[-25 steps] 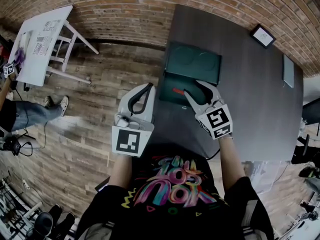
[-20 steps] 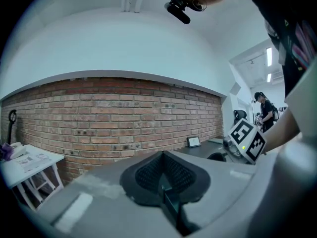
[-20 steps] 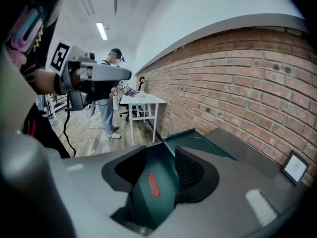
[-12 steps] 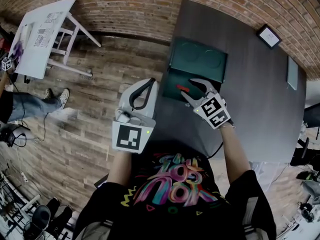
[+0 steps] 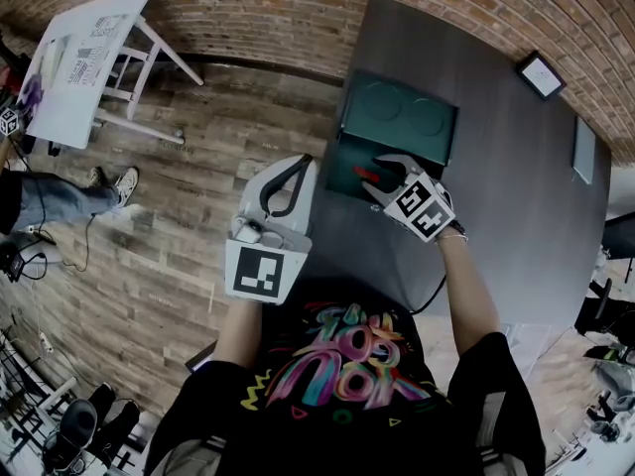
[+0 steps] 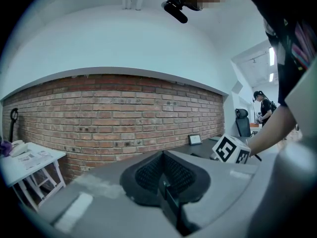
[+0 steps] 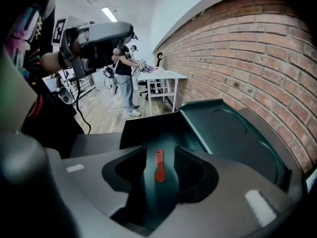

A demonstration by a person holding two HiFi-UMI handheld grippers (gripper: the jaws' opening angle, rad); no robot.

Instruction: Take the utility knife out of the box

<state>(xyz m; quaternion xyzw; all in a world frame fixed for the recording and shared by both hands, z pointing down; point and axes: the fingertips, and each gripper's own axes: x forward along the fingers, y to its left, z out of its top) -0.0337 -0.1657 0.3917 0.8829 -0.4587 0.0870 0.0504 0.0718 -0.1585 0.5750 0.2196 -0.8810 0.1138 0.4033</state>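
1. We see the right gripper (image 5: 382, 178) reaching into an open dark green box (image 7: 143, 128). Its jaws stand wide apart and grip nothing.
2. The utility knife (image 7: 159, 165), small and red, lies flat on the box floor, in the gap between those jaws. It touches neither pad.
3. The left gripper (image 6: 163, 177) is held out over the floor, off the table's edge. Its jaws are pressed together with nothing between them, and it aims at the brick wall (image 6: 124, 113).
4. The box sits near the edge of a dark grey table (image 5: 496, 186). Its lid (image 7: 223, 128) lies thrown back toward the wall, showing two round recesses.
5. A small framed item (image 5: 541, 74) stands at the table's far corner, well apart from the box.
6. Beyond the table we see a wood-plank floor (image 5: 169, 236) and a white side table (image 5: 84, 67) against the brick wall. Another person (image 7: 124, 63) stands beside that side table.
7. In the right gripper view, the knife's long axis runs straight away from the gripper, in line with its jaws.
8. The broader, rounded end lies nearer the gripper. The narrower end, which has a small hole, points toward the box's rear wall.
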